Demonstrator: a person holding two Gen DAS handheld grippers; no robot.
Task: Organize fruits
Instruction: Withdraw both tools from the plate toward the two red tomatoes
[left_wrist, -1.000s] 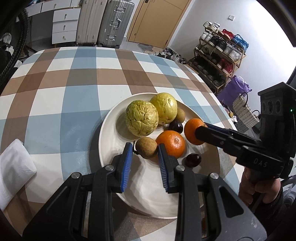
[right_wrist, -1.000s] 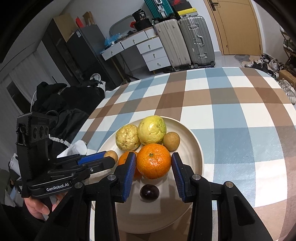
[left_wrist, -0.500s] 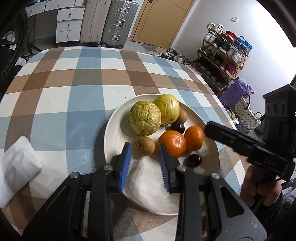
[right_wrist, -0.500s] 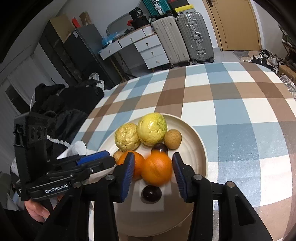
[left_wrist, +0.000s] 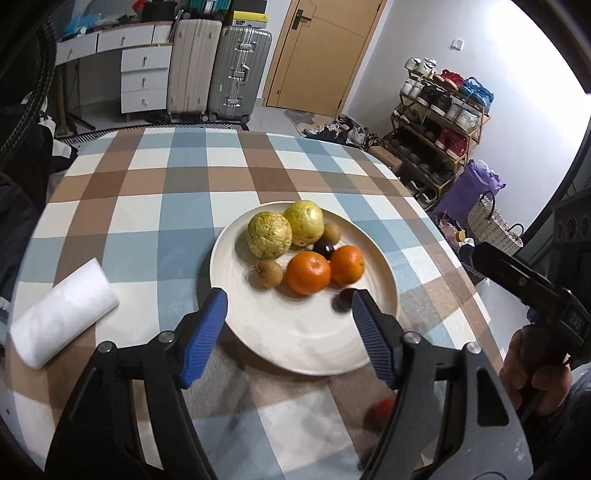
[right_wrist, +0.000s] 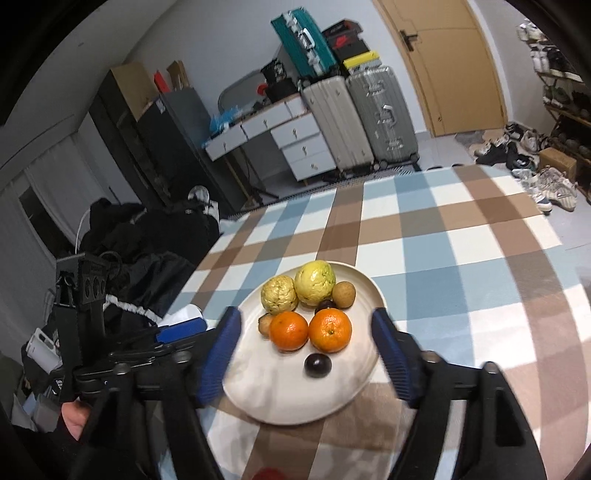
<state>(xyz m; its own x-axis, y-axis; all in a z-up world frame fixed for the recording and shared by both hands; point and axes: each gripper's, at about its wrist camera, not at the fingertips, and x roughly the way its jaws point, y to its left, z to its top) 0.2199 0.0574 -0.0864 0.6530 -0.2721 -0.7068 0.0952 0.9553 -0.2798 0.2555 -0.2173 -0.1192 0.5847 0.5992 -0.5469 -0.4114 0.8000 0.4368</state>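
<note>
On the checked desk (left_wrist: 155, 206) a cream plate (left_wrist: 295, 343) holds all the fruit that is clearly in view: two wrinkled yellow fruits (left_wrist: 269, 235) at the back, two oranges (left_wrist: 308, 273) side by side in the middle, small brown fruits (left_wrist: 269, 273) beside them, and dark plum-like fruits (right_wrist: 318, 364), one alone toward the near rim. The left hand-held gripper (left_wrist: 288, 332) hovers over the near edge of the plate with its jaws opening and nothing between them; the right hand-held gripper (right_wrist: 306, 350) does likewise, jaws spreading and empty, framing the oranges from above. The oranges look firm and fairly heavy, best taken across the widest part; their round skins may roll out of a shallow pinch. The yellow fruits appear soft-skinned and probably bruise easily, so a light squeeze around the middle would suit them. The small dark ones are smooth and likely slippery. The left wrist view alone shows a white paper roll (left_wrist: 62, 317) lying on the desk left of the plate, and the hand (left_wrist: 535, 373) holding the right tool. The right wrist view alone gives the lone dark fruit unobstructed; in the left view a blue pad partly hides it. Both show a blurred red thing (right_wrist: 267, 473) near the bottom edge, too unclear to name.
</note>
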